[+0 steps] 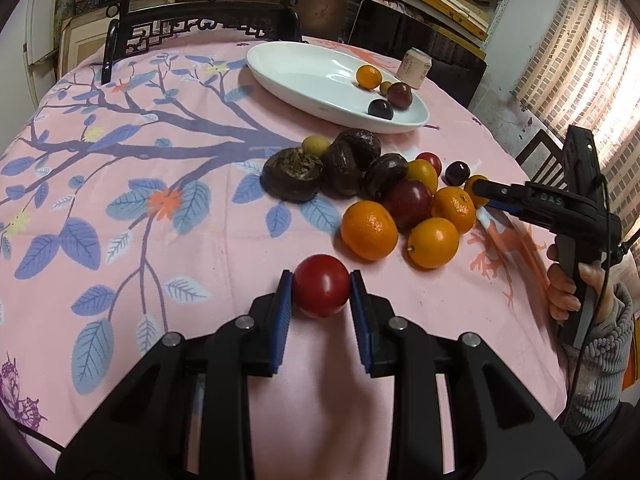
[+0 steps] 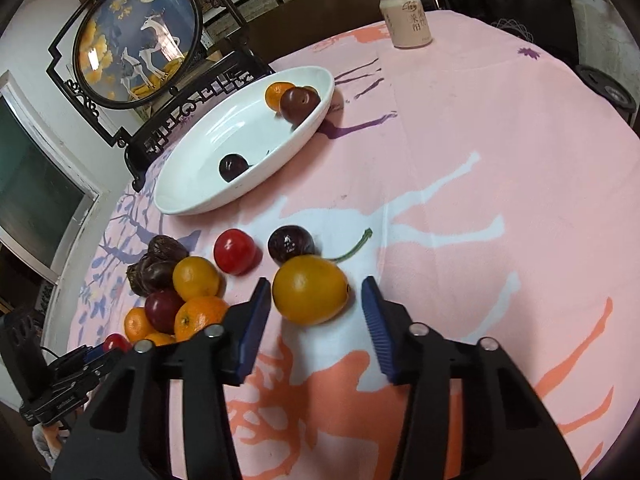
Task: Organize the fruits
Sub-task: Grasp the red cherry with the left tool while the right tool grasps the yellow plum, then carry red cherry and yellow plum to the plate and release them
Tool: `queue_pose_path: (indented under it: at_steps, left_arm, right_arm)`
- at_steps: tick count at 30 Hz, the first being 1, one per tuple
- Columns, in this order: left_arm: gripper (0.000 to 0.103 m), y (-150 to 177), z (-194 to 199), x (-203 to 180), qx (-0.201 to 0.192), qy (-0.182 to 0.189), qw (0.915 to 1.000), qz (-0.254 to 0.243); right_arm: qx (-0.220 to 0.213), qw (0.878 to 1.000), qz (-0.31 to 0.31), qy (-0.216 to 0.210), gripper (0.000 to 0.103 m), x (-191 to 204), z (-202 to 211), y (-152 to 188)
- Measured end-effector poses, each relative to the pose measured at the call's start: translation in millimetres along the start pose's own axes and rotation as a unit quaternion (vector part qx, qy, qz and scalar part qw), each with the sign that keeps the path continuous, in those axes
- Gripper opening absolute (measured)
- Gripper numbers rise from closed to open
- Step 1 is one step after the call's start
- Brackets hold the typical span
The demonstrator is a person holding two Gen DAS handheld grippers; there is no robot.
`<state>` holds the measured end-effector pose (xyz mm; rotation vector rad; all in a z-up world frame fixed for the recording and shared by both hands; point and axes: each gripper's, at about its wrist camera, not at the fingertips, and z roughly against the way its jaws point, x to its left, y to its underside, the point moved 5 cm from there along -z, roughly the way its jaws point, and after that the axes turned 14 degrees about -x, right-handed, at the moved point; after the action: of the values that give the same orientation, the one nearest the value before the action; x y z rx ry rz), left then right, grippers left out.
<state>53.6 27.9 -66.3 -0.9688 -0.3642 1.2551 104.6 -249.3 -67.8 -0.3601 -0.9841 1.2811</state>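
Meanwhile the oval white ceramic dish (image 1: 304,80) holds four fruits (one orange, two dark plums, one small yellow-green). The left gripper (image 1: 322,290) clamps a round red plum (image 1: 322,285) above the pink cloth; the right gripper (image 2: 316,300), jaws wide, straddles a yellow-orange citrus (image 2: 310,290).

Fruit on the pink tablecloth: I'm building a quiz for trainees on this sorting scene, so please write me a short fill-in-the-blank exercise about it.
1. The left gripper is shut on a ____ fruit.
2. The right gripper is open around a ____ fruit, which lies on the tablecloth.
3. The sorted fruit lies in a white ____.
4. Beyond the dish stands a drink ____.

Missing words: red; yellow; dish; can
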Motion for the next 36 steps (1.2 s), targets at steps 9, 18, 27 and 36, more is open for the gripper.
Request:
queue_pose_path:
  at_steps: [9, 18, 27, 36]
  left_arm:
    - [0.029, -17.4, 2.5, -3.7, -0.017, -0.009, 0.9998, -0.01]
    - [0.029, -125.2, -42.5, -17.8, -0.064, -0.045, 0.9959, -0.045]
    - [0.069, -143.7, -127.5, -13.6, -0.056, -0.048, 0.9968, -0.029]
    - [0.086, -143.2, -91.5, -11.3, -0.101, -0.064, 0.9921, -0.038]
  right_arm:
    - [-0.031, 0.999, 0.011, -0.008, 0.039, 5.4, 9.2, -9.0]
    - [-0.06, 0.996, 0.066, -0.016, 0.039, 50.1, -13.9, -72.1]
    - [-0.06, 0.995, 0.07, -0.032, 0.05, 61.2, -72.1, -90.3]
    - [-0.076, 0.995, 0.055, -0.039, 0.061, 51.0, -43.3, -82.6]
